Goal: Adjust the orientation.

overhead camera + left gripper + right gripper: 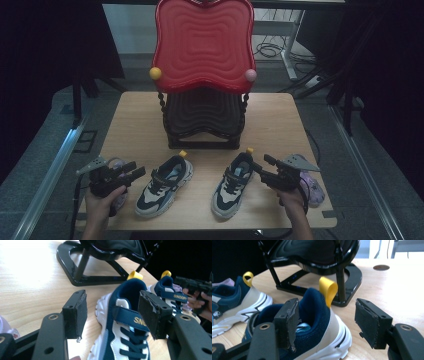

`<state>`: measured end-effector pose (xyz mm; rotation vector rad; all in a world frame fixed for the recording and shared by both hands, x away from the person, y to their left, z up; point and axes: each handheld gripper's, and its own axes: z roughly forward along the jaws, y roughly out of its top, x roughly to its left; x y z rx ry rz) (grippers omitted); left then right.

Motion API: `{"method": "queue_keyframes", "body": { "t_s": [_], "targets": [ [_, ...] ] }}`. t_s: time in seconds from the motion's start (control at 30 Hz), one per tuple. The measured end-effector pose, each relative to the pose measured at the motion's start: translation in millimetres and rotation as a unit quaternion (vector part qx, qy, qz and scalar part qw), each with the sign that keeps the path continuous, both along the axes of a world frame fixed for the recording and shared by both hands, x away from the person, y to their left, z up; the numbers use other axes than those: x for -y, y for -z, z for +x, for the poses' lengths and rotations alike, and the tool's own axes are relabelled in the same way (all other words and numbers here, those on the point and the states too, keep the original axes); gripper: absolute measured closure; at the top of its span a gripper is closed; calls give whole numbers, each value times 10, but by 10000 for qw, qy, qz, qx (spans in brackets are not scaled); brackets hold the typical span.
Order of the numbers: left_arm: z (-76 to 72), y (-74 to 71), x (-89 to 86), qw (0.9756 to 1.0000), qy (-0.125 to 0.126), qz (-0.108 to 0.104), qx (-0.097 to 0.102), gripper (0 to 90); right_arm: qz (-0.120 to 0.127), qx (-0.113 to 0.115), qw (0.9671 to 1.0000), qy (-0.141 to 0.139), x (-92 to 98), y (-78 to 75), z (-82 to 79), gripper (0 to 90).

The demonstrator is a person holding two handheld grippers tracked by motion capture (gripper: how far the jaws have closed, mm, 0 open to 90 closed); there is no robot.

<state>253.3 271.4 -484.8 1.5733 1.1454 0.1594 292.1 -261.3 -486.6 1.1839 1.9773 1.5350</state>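
Presently catalogued, high view:

- Left shoe [165,185]: navy and white, yellow heel loop toward 12 o'clock, toe toward 7 o'clock; lying at 3 o'clock of left gripper [131,172], just beside, not touching.
- Left gripper: jaws spread wide, holding nothing. Seen in left gripper view [112,315]: pads [78,313] on either side of the shoe's strap and collar [130,322], still apart from it.
- Right shoe [232,185]: same make, heel loop at 12 o'clock, toe at 7 o'clock; at 9 o'clock of right gripper [261,163], jaw tips close by its heel.
- Right gripper: jaws wide, gripping nothing. Seen in right gripper view [327,325]: left pad [289,322] against or just in front of the heel collar [317,315], contact not certain; right pad well clear of the heel.
- Black stand [202,120] bearing red tray [202,42]: at 12 o'clock of both shoes, bare wood between.
- Table [280,125]: near edge close under both toes at 6 o'clock; open board at 10 and 2 o'clock beside the stand.
- Lilac shoes: one behind the left gripper [117,165], one at 3 o'clock of the right hand [312,187], near the right edge.
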Motion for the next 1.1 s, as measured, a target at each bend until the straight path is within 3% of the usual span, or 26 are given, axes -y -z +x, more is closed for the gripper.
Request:
{"method": "queue_keyframes", "body": {
  "t_s": [0.13, 0.37, 0.5, 0.6, 0.7, 0.9, 1.1],
  "targets": [
    [-10, -59, 68, 9998, 118, 176, 10, 397, 72, -19, 9999, 104, 62, -18, -23, 370],
    [23, -23, 52, 9997, 156, 201, -23, 399, 207, -196, 9992, 270, 144, 14, -33, 356],
    [23, -32, 56, 9996, 238, 165, -26, 399, 23, -315, 9988, 382, 132, 53, -44, 359],
    [-27, -108, 63, 9995, 236, 167, 97, 402, -231, -377, 9982, 401, 86, 55, -81, 359],
    [-81, -138, 77, 9993, 285, 225, 99, 422, -261, -352, 9983, 390, 56, 31, -92, 357],
    [-192, -159, 38, 9990, 290, 328, 86, 600, -357, -267, 9985, 311, -25, -60, -93, 356],
    [-214, -158, -24, 9991, 221, 370, 38, 776, -483, -269, 9980, 309, -69, -48, -55, 356]
  ]
}}
